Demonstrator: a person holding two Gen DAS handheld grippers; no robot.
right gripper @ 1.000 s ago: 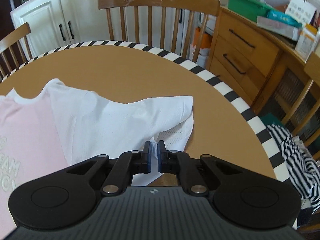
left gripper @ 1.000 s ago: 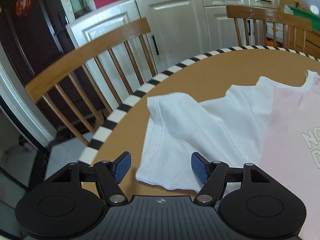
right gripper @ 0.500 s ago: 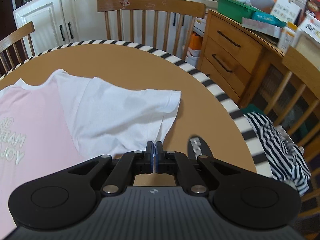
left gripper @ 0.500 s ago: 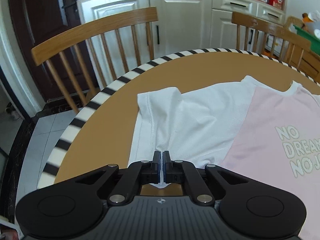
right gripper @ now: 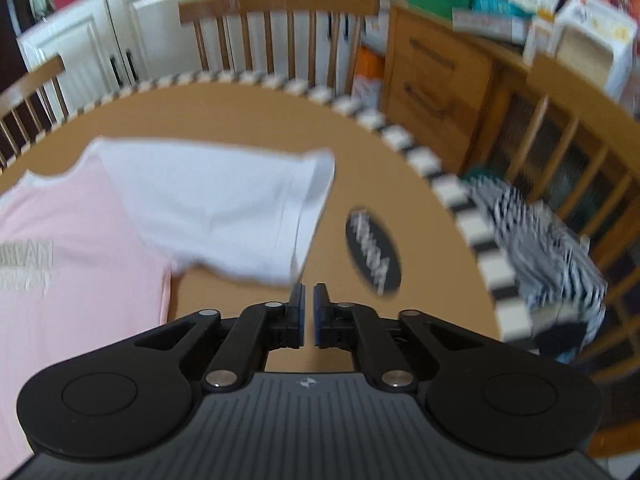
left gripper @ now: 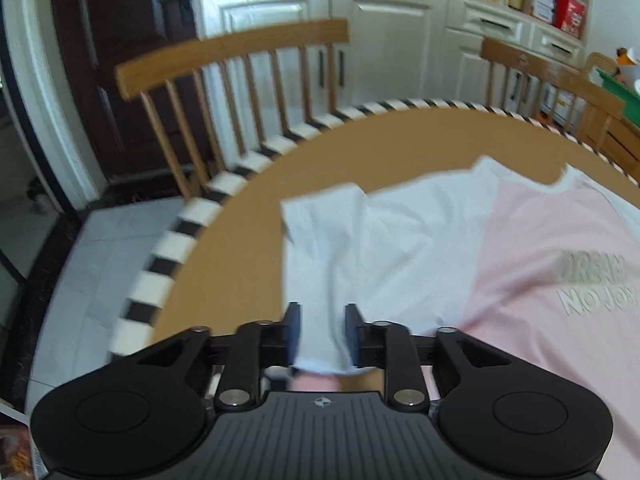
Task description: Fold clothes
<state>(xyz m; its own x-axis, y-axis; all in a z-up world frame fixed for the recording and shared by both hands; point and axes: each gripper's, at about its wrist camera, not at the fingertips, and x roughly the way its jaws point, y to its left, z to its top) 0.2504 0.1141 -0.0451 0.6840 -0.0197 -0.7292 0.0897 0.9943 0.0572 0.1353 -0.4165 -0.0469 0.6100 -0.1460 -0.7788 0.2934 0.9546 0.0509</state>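
A T-shirt with a pink front (left gripper: 540, 240) and white sleeves lies flat on the round brown table (left gripper: 380, 140). My left gripper (left gripper: 322, 320) hovers over the near hem of the left sleeve (left gripper: 360, 248). Its jaws are opening, and white cloth lies loose between the blue pads. In the right wrist view the pink front (right gripper: 60, 240) is at the left and the right sleeve (right gripper: 224, 208) lies spread out. My right gripper (right gripper: 308, 292) sits just off that sleeve's near corner. Its jaws are opening by a narrow gap with only bare table between them.
The table has a black-and-white striped rim (left gripper: 188, 216). Wooden chairs (left gripper: 232, 52) (right gripper: 280, 4) stand around it, with white cupboards behind. A dark oval label (right gripper: 372, 256) lies on the table right of the sleeve. A striped garment (right gripper: 540, 240) hangs off the right side by a wooden sideboard (right gripper: 440, 80).
Both grippers drew back toward the near edge, pulling the sleeves out flat. The left shut on its sleeve hem, then parted. The right pads parted slightly and the sleeve slipped out.
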